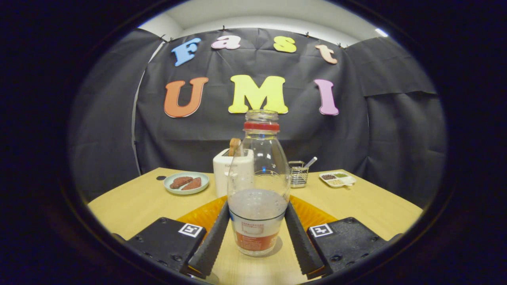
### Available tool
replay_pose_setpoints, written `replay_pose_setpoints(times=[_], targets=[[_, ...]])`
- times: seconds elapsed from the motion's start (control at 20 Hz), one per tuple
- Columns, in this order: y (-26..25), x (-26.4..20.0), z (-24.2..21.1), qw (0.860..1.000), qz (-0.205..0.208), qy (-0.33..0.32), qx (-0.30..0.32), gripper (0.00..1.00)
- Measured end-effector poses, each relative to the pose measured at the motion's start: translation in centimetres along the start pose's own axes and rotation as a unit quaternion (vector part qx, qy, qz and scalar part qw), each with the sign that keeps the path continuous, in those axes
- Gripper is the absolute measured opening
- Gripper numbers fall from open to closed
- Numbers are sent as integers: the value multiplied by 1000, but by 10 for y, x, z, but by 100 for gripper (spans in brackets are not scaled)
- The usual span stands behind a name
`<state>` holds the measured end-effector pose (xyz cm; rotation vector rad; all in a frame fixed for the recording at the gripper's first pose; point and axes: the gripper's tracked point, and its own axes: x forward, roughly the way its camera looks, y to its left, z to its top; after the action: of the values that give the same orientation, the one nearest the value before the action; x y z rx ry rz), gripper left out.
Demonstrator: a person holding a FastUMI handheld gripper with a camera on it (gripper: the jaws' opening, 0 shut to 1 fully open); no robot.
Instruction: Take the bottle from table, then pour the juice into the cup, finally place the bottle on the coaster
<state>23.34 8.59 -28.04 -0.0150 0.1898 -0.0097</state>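
The tongs (256,237) stand spread apart, one finger to each side of the bottle (258,186), close by its glass yet, as far as I can tell, not pressing it. The bottle stands upright on the counter (130,206), near the front edge, its mouth open above a red ring and a whitish juice filling roughly the lower part. Just behind it lies an orange ribbed disc (202,215), which I take for the coaster, though I cannot be sure. Toward the far edge sit a plate (186,183) with two brown pieces, a white toaster (223,174), a wire basket (298,174) and a small divided dish (337,179). I judge the task barely begun: the grasp, the pouring and the setting-down all remain.
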Motion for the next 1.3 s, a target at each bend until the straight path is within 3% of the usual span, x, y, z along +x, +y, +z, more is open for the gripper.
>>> replay_pose_setpoints(times=[0.2, 0.85, 1.0, 1.3], targets=[[-17, 16, -5, 999, -24, -24, 2, 83], [-10, 25, -33, 1000, -9, -6, 17, 85], [-12, 22, -27, 1000, -10, -16, 15, 99], [-15, -1, -3, 999, -12, -40, 15, 100]])
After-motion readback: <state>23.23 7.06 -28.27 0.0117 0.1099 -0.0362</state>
